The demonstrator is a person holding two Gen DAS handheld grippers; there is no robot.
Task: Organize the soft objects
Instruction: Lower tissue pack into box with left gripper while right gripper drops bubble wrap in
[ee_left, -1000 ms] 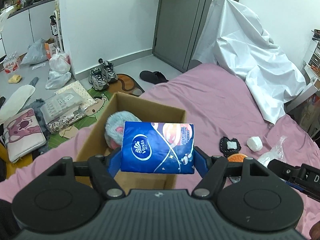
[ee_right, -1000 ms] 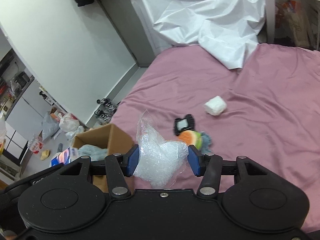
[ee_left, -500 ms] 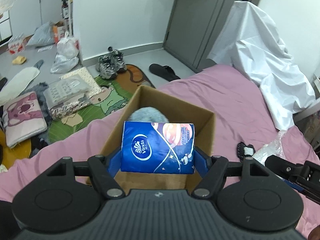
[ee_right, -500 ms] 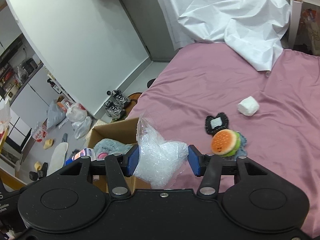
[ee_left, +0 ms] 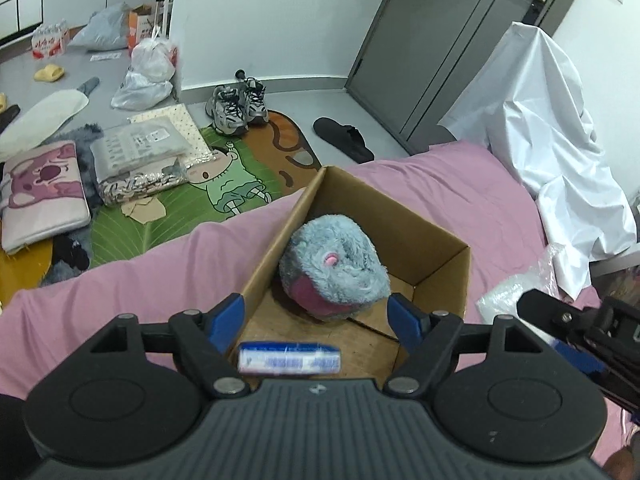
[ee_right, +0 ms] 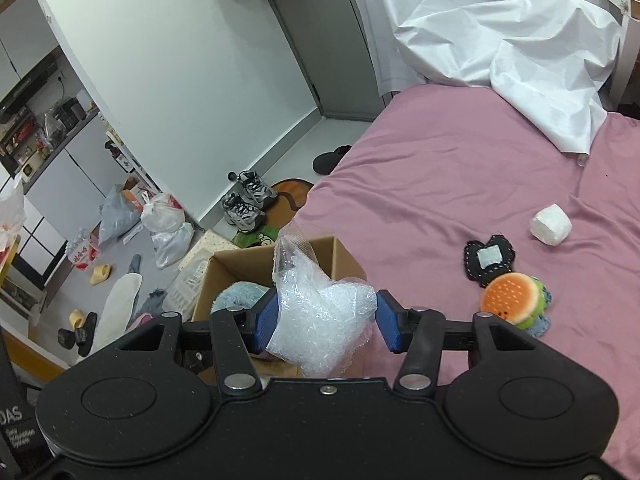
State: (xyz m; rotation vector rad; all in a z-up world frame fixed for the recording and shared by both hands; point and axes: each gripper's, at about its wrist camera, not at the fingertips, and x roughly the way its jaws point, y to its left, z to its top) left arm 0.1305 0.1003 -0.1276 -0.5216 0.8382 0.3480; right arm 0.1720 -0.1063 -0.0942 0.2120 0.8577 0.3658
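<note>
Over the open brown cardboard box on the pink bed, the spread left gripper hangs released (blue tissue pack below it), while the right gripper, beside the box's right wall, clenches a clear crinkled plastic bag.

one cardboard box, one grey plush, one tissue pack, two sneakers, one burger plush.

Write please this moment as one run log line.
left gripper: open, tissue pack dropping into cardboard box | right gripper: shut on plastic bag
</note>
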